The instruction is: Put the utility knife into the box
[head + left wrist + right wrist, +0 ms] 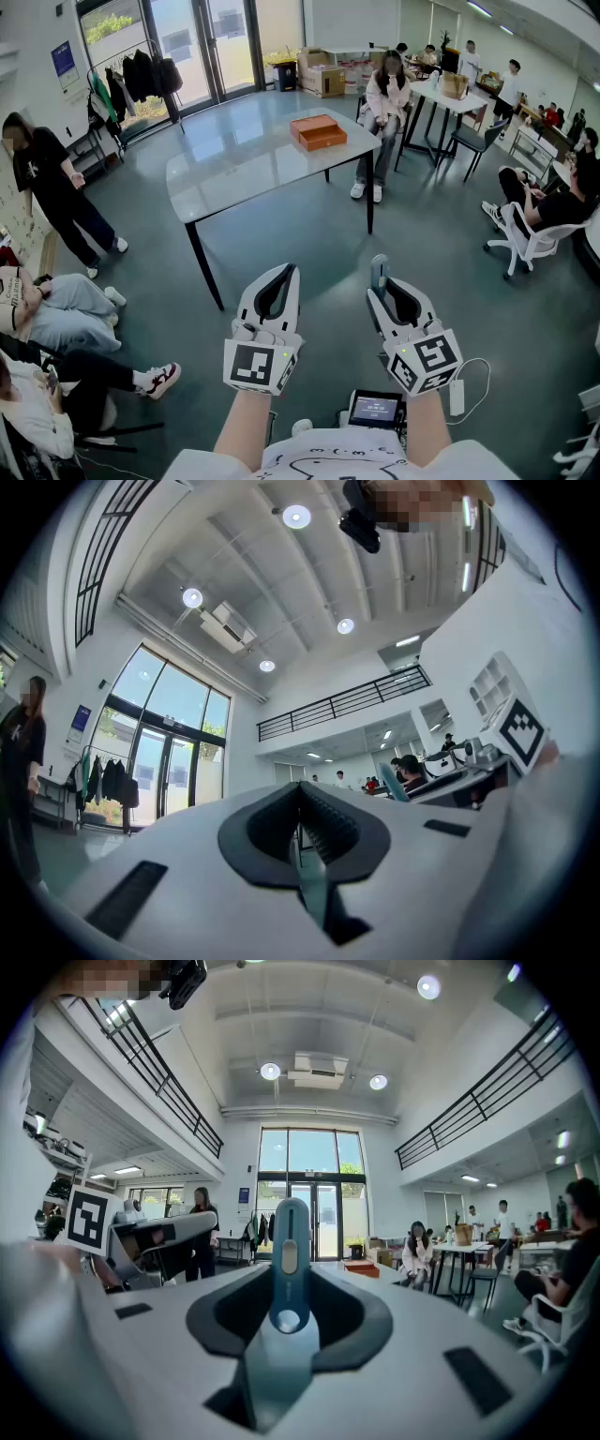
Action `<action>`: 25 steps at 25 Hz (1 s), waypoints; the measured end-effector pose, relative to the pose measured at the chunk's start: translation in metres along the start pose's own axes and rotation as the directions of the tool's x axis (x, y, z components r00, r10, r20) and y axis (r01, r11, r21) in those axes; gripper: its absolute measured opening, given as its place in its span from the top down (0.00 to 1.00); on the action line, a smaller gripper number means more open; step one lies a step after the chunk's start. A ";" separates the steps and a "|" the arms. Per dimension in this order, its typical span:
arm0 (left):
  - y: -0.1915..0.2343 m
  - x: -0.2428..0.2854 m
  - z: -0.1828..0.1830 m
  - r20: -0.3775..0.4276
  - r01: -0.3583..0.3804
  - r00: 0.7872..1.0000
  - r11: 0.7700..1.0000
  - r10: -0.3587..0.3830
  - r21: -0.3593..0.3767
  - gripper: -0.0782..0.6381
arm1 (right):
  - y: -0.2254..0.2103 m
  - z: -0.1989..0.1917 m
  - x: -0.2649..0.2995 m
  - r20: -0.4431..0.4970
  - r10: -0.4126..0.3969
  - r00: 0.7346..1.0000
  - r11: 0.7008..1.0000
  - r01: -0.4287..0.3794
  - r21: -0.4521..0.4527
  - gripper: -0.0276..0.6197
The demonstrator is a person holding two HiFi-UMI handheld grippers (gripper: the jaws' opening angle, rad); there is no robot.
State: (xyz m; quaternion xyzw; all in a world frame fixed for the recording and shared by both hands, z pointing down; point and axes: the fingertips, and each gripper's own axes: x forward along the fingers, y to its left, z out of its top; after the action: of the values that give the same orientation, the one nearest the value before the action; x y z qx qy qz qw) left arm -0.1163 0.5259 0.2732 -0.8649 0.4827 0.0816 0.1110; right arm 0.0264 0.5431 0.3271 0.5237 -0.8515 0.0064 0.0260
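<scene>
Though far ahead, box [317, 131] (person [382, 103] beside)

The box [317, 131] sat on the surface [244, 164], upper middle of the frame. At lower middle, the left gripper [279, 277] was left of the right gripper [386, 284], whose jaws held the utility knife [378, 270].

Left claw [284, 272] and right claw [382, 284] are white, black-padded

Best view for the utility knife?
Right gripper view: the utility knife fills the centre, clamped in the right gripper. Head view shows only its tip above that gripper. Left gripper view: barely a sliver.
</scene>
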 end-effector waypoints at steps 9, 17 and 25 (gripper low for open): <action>0.025 -0.053 0.005 0.023 0.047 0.999 0.999 -0.047 -0.023 0.87 | 0.073 0.002 -0.010 -0.005 -0.026 1.000 0.998 0.026 -0.053 0.76; 0.041 -0.037 -0.006 0.030 0.063 0.998 0.997 -0.061 -0.049 0.87 | 0.061 0.008 0.010 0.007 -0.057 0.998 0.997 0.058 -0.043 0.76; 0.061 0.015 -0.029 0.008 0.045 0.999 0.998 -0.045 -0.050 0.87 | 0.025 0.003 0.061 0.000 -0.033 0.999 0.999 0.033 -0.036 0.76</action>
State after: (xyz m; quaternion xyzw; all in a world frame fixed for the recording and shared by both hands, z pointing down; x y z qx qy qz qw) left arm -0.1600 0.4750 0.2903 -0.8777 0.4606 0.0942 0.0929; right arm -0.0236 0.5001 0.3275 0.5373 -0.8426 -0.0092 0.0358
